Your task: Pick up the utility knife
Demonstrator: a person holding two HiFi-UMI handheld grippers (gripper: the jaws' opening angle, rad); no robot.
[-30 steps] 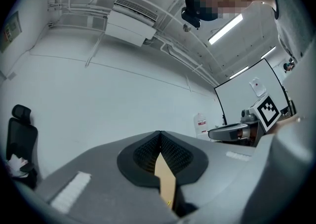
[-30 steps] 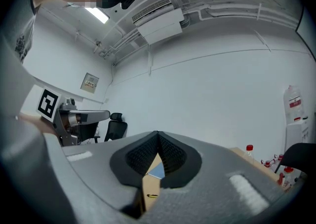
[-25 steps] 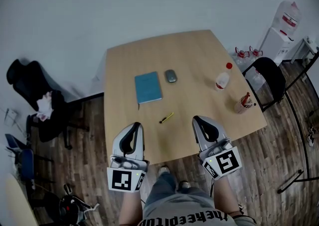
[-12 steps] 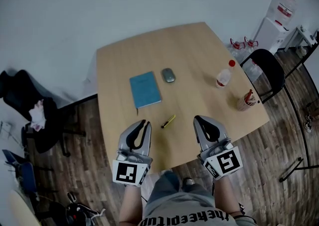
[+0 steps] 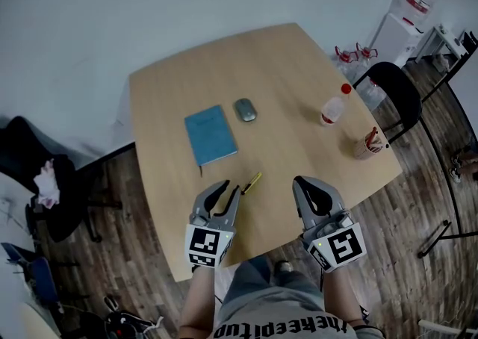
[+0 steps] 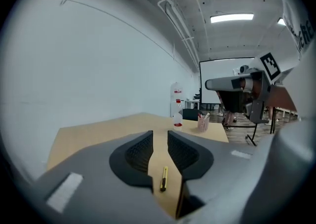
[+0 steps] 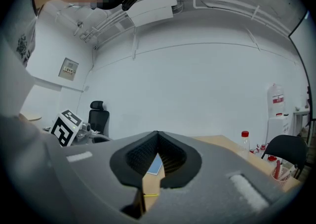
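Note:
A small yellow and black utility knife (image 5: pixel 251 183) lies flat on the wooden table (image 5: pixel 299 76), near its front edge. My left gripper (image 5: pixel 224 193) hovers low just left of and behind the knife, and its jaws are opening. In the left gripper view the knife (image 6: pixel 163 178) shows on the table through the gap of the left gripper (image 6: pixel 159 135); the pads do not touch it. My right gripper (image 5: pixel 303 181) is to the right of the knife, its fingertips meeting with nothing held. The right gripper (image 7: pixel 157 133) view shows the knife (image 7: pixel 150 194) low between its fingers.
A blue notebook (image 5: pixel 210 136) and a grey mouse (image 5: pixel 245 110) lie mid-table. A red-capped bottle (image 5: pixel 334 108) and a cup of pens (image 5: pixel 367 143) stand at the right. A black chair (image 5: pixel 392 87) stands beyond the right edge, another chair (image 5: pixel 37 173) on the left floor.
My left gripper has come down and forward toward the knife, and its jaws have parted from shut. The right gripper has barely shifted.

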